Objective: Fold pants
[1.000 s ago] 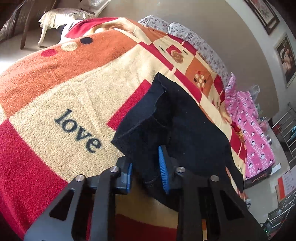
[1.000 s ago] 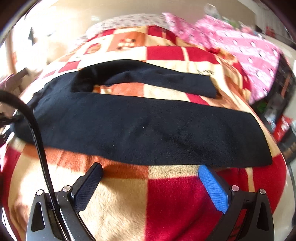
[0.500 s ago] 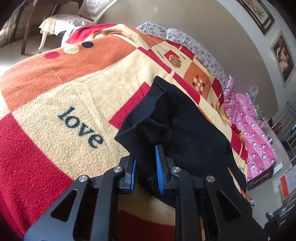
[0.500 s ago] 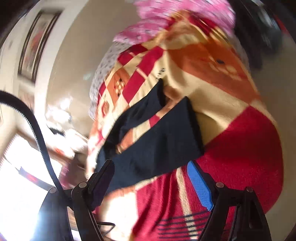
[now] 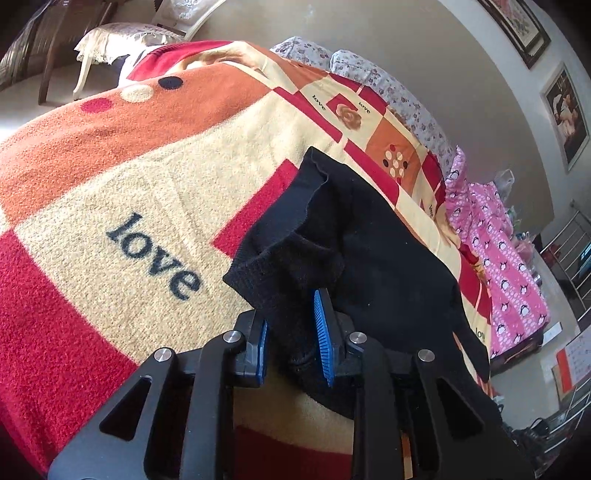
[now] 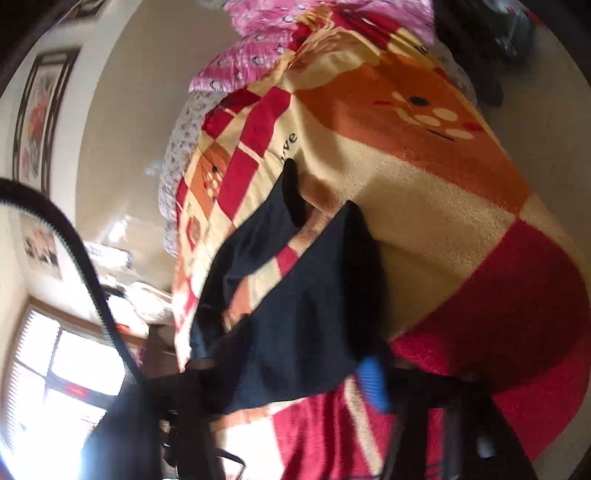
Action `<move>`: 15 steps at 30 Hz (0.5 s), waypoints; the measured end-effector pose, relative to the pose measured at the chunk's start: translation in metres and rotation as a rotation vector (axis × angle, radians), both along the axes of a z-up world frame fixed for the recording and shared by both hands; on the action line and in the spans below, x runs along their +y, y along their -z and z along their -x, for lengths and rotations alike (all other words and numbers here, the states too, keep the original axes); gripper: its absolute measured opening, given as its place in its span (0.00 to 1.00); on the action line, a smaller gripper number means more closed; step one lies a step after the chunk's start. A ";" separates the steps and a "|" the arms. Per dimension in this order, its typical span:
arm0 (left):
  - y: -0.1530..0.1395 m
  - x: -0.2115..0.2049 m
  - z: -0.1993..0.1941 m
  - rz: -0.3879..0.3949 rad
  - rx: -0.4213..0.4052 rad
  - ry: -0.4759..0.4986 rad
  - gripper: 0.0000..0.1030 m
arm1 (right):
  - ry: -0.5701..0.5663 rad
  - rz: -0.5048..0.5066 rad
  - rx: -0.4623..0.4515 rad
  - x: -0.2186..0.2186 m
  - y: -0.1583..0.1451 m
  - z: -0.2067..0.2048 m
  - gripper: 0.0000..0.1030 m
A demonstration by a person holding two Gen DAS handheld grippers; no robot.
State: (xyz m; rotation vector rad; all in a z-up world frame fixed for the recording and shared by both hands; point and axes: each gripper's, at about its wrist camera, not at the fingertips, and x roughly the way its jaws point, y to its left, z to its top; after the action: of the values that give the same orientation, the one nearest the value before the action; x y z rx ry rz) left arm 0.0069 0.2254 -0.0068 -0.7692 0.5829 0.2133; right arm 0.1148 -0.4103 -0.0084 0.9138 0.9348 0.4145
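Observation:
Black pants [image 5: 369, 258] lie on a red, cream and orange blanket [image 5: 110, 192] spread over a bed. In the left wrist view my left gripper [image 5: 291, 339] is shut on the bunched waistband corner, which stands raised off the blanket. Its jaws are opening slightly, with cloth still filling the gap between the blue pads [image 5: 322, 332]. The right wrist view is rolled and blurred. There the pants [image 6: 295, 314] show both legs, and my right gripper [image 6: 288, 380] is closing with the near leg's end between its fingers [image 6: 373, 384], which still stand well apart.
Pink patterned bedding [image 5: 509, 266] and floral pillows [image 5: 391, 88] lie at the bed's far side. A chair with a lace cover [image 5: 122, 33] stands beyond the bed. Framed pictures [image 5: 565, 114] hang on the wall. A bright window [image 6: 62, 369] and a black cable [image 6: 74, 258] show on the right view's left.
The right gripper swung along the bed to the leg's end, rolled, and its fingers have drawn closer around the hem. The left gripper pinched the waistband tighter, then eased a little.

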 end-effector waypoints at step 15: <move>-0.014 0.020 0.102 0.026 0.003 -0.209 0.08 | -0.163 0.051 -0.063 0.018 0.002 0.004 0.05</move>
State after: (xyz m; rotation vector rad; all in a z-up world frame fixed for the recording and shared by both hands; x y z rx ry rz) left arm -0.0953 0.2452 0.0071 -0.8551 0.5090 0.4003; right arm 0.1109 -0.3919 -0.0109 0.7765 0.9616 0.5533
